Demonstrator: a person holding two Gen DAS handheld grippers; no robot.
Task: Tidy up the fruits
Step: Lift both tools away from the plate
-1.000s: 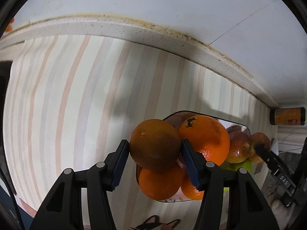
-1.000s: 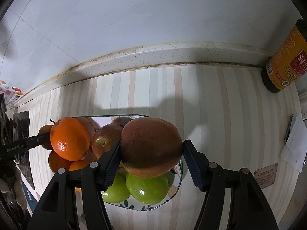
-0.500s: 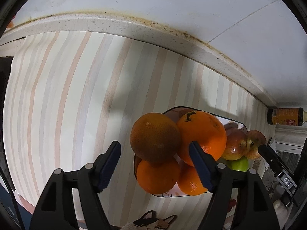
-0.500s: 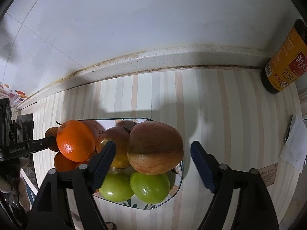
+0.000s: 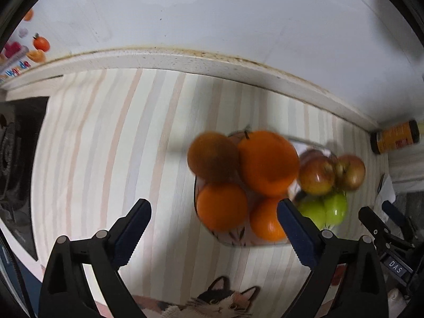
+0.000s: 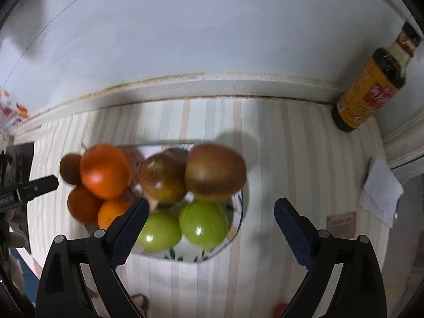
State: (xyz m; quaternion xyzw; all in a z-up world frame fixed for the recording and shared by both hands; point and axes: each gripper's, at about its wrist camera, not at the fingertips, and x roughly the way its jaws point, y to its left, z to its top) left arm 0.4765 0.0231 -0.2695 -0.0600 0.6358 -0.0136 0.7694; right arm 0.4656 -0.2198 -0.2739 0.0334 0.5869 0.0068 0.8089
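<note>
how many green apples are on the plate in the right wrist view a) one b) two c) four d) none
b: two green apples lie side by side at the near edge of the plate, in front of the red apples and beside the oranges.

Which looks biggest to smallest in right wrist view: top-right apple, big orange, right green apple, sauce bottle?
1. Sauce bottle, tallest, fisheye-stretched.
2. Top-right apple.
3. Big orange.
4. Right green apple, close to the orange; unsure.
</note>
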